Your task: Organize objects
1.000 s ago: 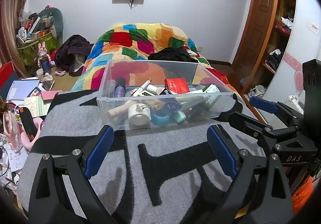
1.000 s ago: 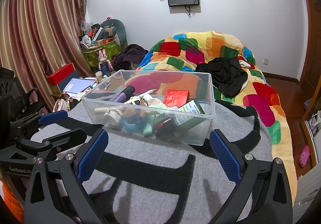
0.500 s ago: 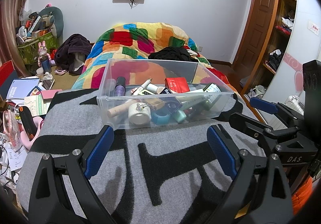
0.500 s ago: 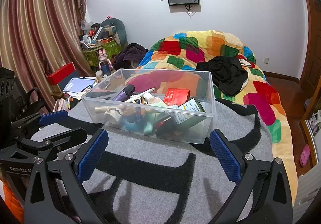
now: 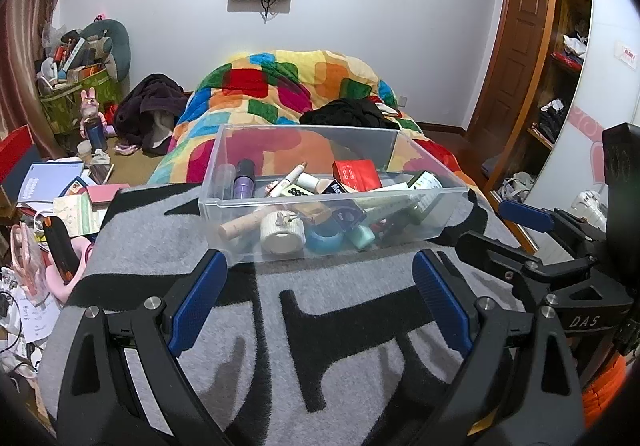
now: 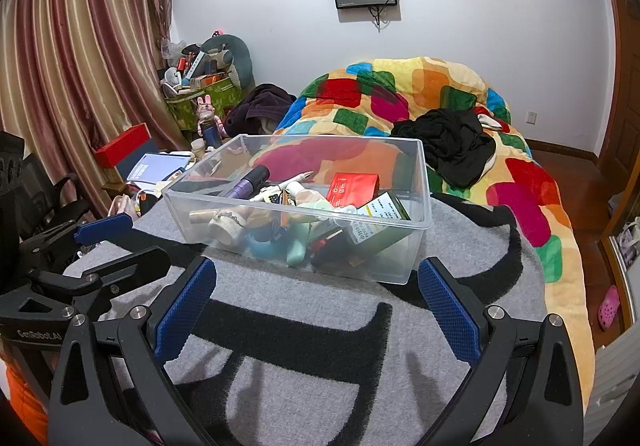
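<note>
A clear plastic bin [image 5: 224,206] [image 6: 420,182] sits on a grey and black blanket [image 5: 352,346] [image 6: 320,366]. It holds several small items: a purple tube [image 5: 245,182] [image 6: 250,182], a red box [image 5: 356,175] [image 6: 352,188], a white round jar [image 5: 281,233], a blue tape roll [image 5: 325,239] [image 6: 262,244], a green box [image 6: 376,222]. My left gripper [image 5: 318,286] is open and empty, just short of the bin's near wall. My right gripper [image 6: 316,294] is open and empty, also just before the bin. Each gripper shows at the edge of the other's view.
A bed with a colourful quilt [image 5: 288,86] [image 6: 420,86] and black clothes [image 6: 452,142] lies behind the bin. Books and clutter [image 5: 52,182] lie on the floor at left. A wardrobe [image 5: 560,66] stands at right, curtains [image 6: 80,66] at left.
Almost nothing differs. Both grippers stay open in front of the bin; the views shift only slightly.
</note>
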`<control>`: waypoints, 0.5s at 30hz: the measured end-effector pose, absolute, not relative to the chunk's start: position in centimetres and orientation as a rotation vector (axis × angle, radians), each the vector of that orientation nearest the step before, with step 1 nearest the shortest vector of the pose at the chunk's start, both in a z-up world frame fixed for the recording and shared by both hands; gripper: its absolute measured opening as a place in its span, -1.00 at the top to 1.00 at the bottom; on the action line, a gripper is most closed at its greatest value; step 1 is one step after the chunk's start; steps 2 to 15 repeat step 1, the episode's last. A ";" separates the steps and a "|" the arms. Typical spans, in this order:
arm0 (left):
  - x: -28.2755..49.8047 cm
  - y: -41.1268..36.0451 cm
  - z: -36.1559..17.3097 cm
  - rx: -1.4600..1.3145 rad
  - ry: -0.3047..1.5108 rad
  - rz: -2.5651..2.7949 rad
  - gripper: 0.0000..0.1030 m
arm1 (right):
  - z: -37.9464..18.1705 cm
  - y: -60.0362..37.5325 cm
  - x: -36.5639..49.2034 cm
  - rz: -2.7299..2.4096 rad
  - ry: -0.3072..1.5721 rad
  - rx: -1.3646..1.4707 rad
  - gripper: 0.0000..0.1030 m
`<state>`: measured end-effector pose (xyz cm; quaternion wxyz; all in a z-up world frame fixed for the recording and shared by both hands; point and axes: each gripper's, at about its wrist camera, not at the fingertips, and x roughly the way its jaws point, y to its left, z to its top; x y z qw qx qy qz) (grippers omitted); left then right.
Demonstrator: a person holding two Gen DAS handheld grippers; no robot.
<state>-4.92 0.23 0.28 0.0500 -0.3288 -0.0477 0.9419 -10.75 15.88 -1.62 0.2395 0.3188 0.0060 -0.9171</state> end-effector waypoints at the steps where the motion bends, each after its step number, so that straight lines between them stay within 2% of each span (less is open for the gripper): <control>1: -4.9 0.2 0.3 -1.000 -0.145 2.869 -0.86 | -1.6 15.9 -10.8 -2.511 0.017 0.873 -0.96; 15: -4.9 0.2 0.3 -1.000 -0.145 2.869 -0.86 | -1.6 15.9 -10.8 -2.511 0.017 0.873 -0.96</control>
